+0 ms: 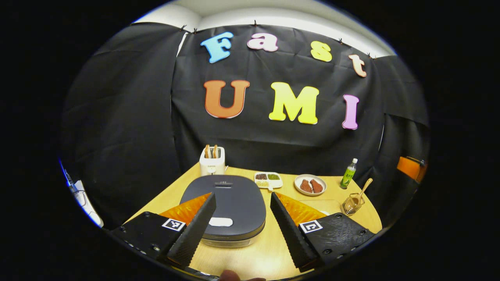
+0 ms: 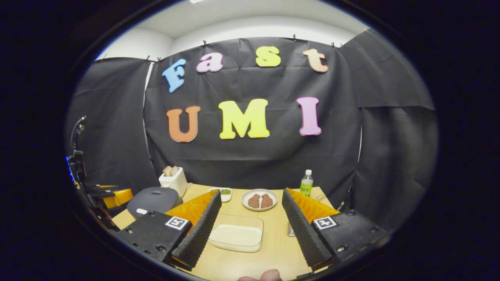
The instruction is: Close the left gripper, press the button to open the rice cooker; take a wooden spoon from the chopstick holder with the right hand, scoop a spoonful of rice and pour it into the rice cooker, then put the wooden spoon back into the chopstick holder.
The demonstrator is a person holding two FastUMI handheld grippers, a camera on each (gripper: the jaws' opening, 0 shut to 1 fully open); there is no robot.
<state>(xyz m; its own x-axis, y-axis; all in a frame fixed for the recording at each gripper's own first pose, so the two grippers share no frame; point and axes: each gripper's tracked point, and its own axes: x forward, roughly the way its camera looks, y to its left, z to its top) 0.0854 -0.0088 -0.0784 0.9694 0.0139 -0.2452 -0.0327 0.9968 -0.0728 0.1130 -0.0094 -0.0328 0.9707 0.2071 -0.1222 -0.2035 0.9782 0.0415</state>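
Honestly, the left gripper was spread wide over the closed rice cooker on the table, right gripper gaping too above the rice container, so pressing the button unclosed risked fingers straddling it.

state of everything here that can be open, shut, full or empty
rice cooker: lid shut
left tongs: open
right tongs: open
wooden spoon: standing in the chopstick holder
rice container: holds rice, uncovered
toaster: bread in slots
bottle: capped
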